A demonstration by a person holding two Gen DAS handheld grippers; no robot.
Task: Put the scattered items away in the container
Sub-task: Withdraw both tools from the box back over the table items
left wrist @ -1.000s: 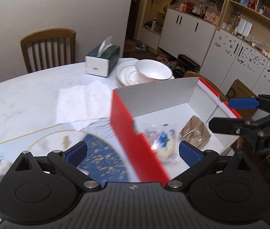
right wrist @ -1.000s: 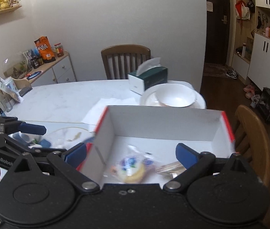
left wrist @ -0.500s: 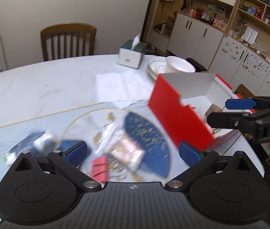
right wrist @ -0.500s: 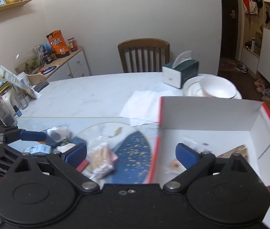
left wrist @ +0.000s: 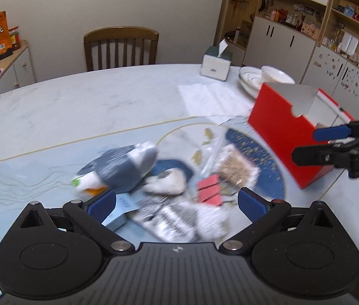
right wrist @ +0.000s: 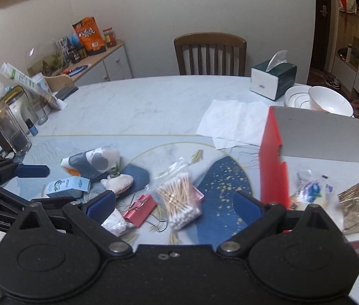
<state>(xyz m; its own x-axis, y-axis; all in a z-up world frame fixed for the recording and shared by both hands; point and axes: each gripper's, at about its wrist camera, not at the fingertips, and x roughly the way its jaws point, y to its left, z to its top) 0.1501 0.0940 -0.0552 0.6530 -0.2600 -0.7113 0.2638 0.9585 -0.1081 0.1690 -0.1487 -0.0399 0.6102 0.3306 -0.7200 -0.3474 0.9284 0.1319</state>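
A red and white box (right wrist: 273,167) stands at the right of the table; it also shows in the left wrist view (left wrist: 281,132). Inside lie a snack packet (right wrist: 309,190) and a brown packet (right wrist: 357,203). Scattered on the mat are a bag of cotton swabs (right wrist: 179,198), a pink binder clip (right wrist: 140,208), a grey and white pouch (right wrist: 90,160), a small blue carton (right wrist: 67,185) and a white shell-like purse (right wrist: 118,181). My left gripper (left wrist: 176,206) is open and empty above the pile. My right gripper (right wrist: 175,203) is open and empty over the swabs.
A tissue box (right wrist: 273,78), stacked plates with a bowl (right wrist: 326,101) and a white napkin (right wrist: 235,122) lie behind the box. A glass jug (right wrist: 9,132) and clutter stand at the left edge. A wooden chair (right wrist: 209,53) is at the far side.
Both grippers have swung left from over the box to over the scattered pile. Both have stayed open and empty.
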